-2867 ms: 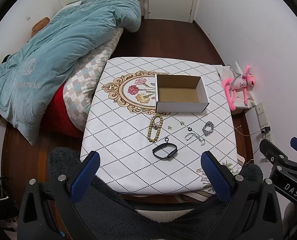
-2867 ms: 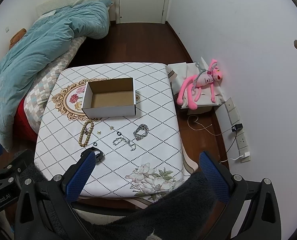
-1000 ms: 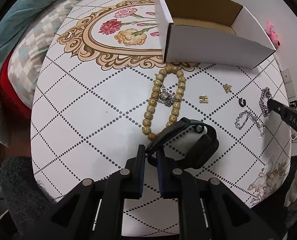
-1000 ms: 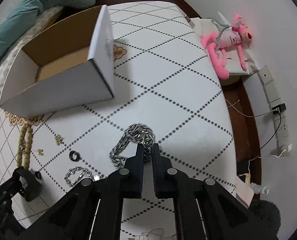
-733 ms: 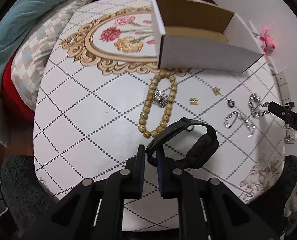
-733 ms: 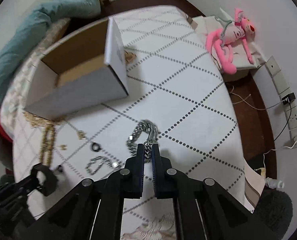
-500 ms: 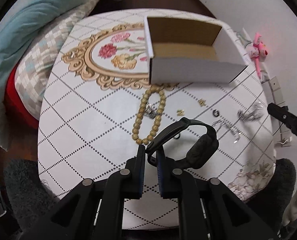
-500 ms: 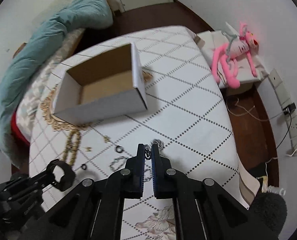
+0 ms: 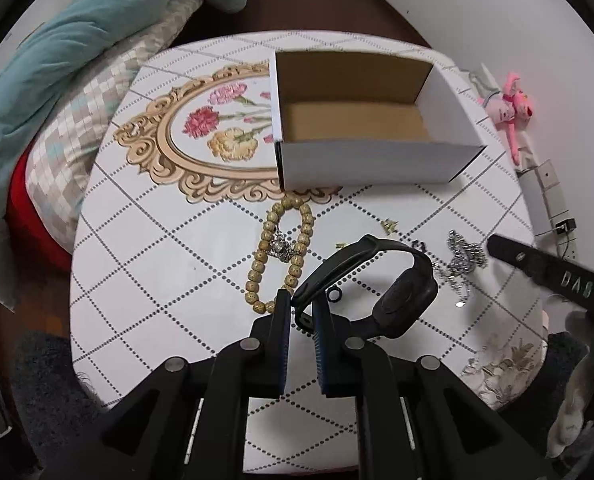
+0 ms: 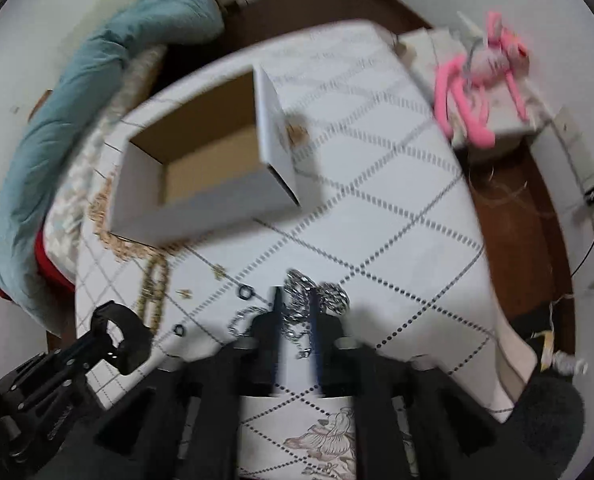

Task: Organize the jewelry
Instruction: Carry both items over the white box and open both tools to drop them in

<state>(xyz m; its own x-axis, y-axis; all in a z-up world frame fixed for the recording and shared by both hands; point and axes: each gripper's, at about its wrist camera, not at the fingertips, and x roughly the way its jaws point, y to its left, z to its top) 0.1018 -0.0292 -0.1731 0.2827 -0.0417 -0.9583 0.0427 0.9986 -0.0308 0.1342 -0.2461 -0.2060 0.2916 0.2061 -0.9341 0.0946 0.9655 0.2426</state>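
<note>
The black rubber wristband is pinched by its strap in the left gripper, whose blue pads are squeezed tight on it. It hangs up off the white tablecloth with the diamond pattern, near the front edge. I think it is held by the thin strap because that part fits between the pads, and it is lifted so it can go over the box wall.

The shiny silver chain bracelet sits between the tips of the right gripper. That picture is blurry, but the pads look closed on the chain, which bunches up around them. It is to the right of the wristband.

Farther away stands the open white cardboard box with a brown inside. Nothing is in it yet, so I think both pieces are meant to go there.

Still lying on the cloth are the tan wooden bead bracelet, just in front of the box, two small gold earrings, some little black rings, and a second thin silver chain.

A blue quilt lies far left. A pink plush toy lies far right.
</note>
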